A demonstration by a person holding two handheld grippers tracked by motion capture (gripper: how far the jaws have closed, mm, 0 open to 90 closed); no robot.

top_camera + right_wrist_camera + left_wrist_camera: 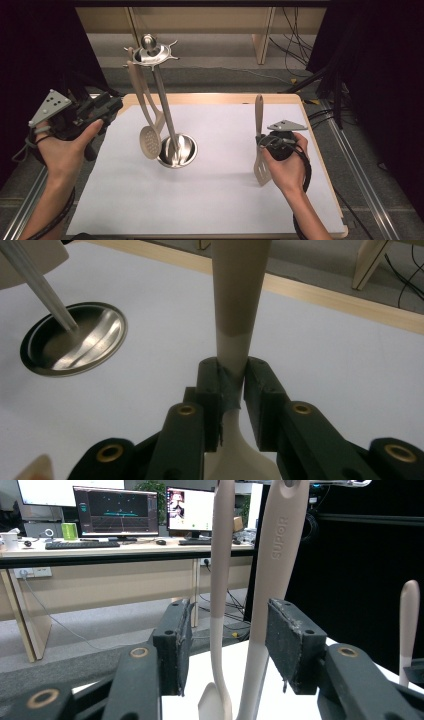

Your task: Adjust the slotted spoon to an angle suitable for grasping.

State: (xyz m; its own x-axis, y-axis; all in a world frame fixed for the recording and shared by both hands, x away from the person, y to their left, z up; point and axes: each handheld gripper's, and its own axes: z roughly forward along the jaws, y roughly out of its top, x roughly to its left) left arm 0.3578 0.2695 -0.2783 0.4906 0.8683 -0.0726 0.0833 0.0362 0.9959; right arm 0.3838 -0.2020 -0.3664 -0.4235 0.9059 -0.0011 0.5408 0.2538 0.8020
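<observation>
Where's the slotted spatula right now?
In the high view the spatula is at the table's right, upright in the right gripper, well apart from the stand.

You are working in a lab or office test space. Behind the white-covered table (210, 200) stands a long desk (100, 550) carrying monitors (117, 511) and a keyboard (75, 544); black curtains (380, 75) and loose cables (295, 35) flank that table.

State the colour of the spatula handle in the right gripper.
Beige-brown, paler towards the blade; the spatula shows best in the right gripper view.
</observation>
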